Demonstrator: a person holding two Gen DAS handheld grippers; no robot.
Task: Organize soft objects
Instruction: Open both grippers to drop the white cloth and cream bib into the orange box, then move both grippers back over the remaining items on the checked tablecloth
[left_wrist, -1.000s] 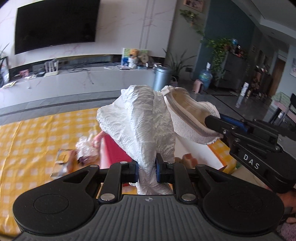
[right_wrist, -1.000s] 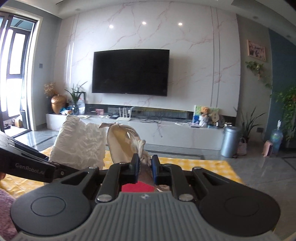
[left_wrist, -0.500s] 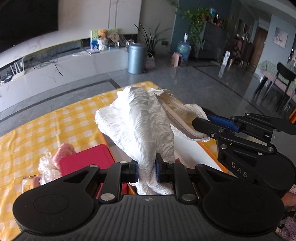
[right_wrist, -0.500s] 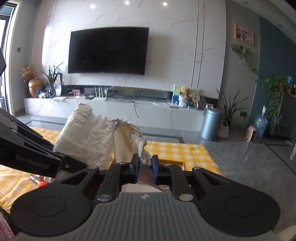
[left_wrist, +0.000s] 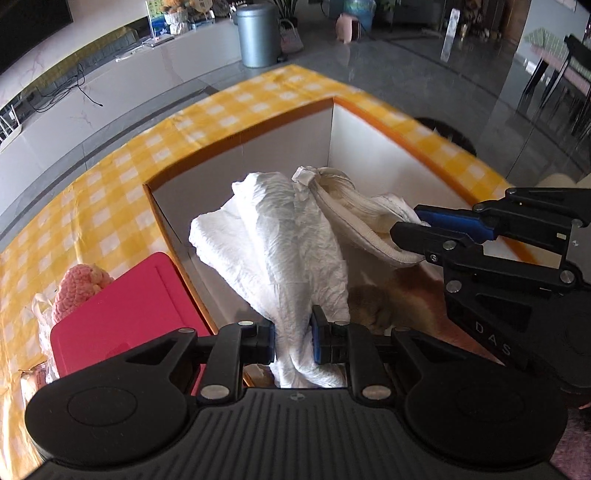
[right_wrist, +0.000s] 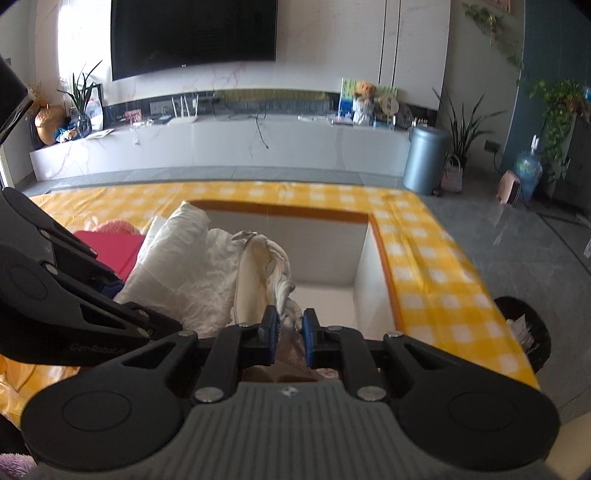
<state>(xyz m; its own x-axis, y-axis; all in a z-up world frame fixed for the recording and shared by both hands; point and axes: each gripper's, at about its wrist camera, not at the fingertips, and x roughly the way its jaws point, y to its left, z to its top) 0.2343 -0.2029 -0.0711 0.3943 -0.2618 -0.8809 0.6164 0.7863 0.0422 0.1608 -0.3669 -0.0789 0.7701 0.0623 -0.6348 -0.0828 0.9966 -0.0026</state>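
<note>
A crumpled white diaper (left_wrist: 280, 240) hangs between both grippers over an open white box with an orange rim (left_wrist: 240, 136). My left gripper (left_wrist: 293, 338) is shut on its lower end. My right gripper (right_wrist: 289, 328) is shut on its elastic waistband edge (right_wrist: 277, 273) and shows from the side in the left wrist view (left_wrist: 424, 229). The diaper (right_wrist: 184, 273) sits above the box's inside (right_wrist: 317, 266). A brown soft thing (left_wrist: 373, 306) lies on the box floor under it.
A pink-red flat lid or board (left_wrist: 125, 306) lies left of the box on the yellow checked cloth (left_wrist: 92, 192). A pink knitted soft item (left_wrist: 79, 284) sits by it. A dark bin (right_wrist: 524, 328) stands off the table's right edge.
Both grippers have tipped down and moved forward with the diaper, from up in the air to over the open box. Both grips have held.
</note>
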